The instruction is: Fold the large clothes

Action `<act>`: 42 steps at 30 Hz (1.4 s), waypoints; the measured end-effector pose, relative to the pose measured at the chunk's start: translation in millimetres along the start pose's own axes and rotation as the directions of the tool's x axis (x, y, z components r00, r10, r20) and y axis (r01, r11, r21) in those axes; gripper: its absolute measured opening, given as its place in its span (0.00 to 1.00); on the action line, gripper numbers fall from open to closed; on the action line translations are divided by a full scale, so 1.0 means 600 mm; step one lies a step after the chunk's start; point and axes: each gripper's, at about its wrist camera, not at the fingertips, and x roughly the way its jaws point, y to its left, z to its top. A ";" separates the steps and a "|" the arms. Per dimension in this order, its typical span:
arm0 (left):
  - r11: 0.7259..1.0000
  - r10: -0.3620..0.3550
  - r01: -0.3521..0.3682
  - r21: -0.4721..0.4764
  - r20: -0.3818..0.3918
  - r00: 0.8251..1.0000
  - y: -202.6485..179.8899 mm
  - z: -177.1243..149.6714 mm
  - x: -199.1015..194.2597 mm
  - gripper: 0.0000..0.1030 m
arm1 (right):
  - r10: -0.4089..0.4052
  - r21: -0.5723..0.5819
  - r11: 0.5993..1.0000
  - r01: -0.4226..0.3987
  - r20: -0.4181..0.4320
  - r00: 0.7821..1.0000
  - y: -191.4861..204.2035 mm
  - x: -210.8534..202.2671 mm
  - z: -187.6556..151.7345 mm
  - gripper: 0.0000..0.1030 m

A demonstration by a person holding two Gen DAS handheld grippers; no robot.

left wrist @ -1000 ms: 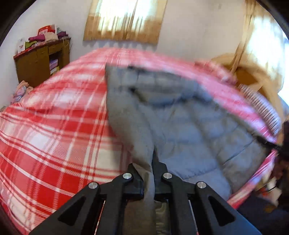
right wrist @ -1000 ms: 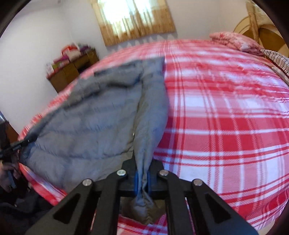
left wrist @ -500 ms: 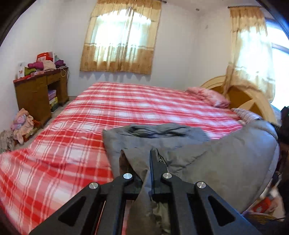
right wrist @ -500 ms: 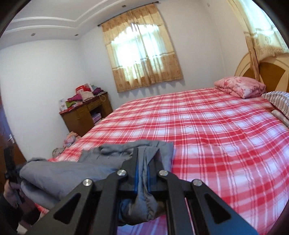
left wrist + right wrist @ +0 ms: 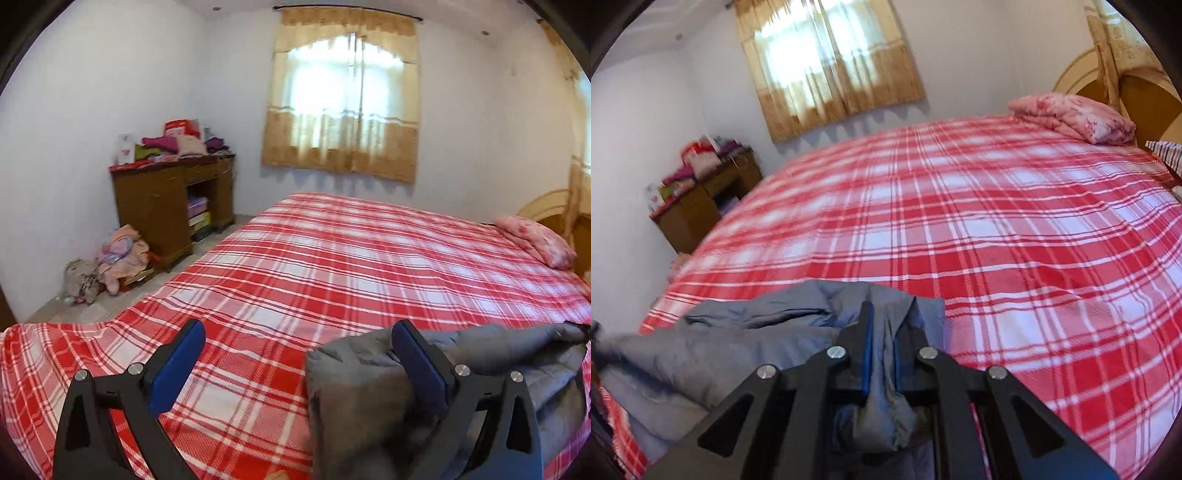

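We had the left tool [image 5: 295, 354] opening wide, nothing pinched; its right finger lay against the grey coat [image 5: 362, 398], which sat bunched just right of and below that tool on the near edge of the bed [image 5: 332, 258]. Our right tool [image 5: 881, 347] was opening too, jaws still narrow, with a fold of coat [image 5: 882, 417] between its pads and the rest heaped to its left

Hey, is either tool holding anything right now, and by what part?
Left tool: opening, nothing held. Right tool: opening, a bunched fold of the grey jacket between its pads.
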 end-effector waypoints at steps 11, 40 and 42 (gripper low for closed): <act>0.987 0.075 -0.090 0.136 0.110 0.991 -0.133 -0.019 -0.035 0.98 | 0.008 -0.087 0.996 0.008 0.176 0.984 0.105 -0.081 0.002 0.79; 0.983 0.096 -0.057 0.174 -0.227 0.969 -0.237 -0.099 0.286 0.99 | -0.003 -0.260 0.965 -0.036 -0.148 0.989 0.230 0.185 -0.066 0.66; 0.983 0.095 -0.052 0.176 -0.244 0.965 -0.238 -0.102 0.293 0.99 | -0.007 -0.258 0.966 -0.033 -0.154 0.988 0.229 0.188 -0.065 0.66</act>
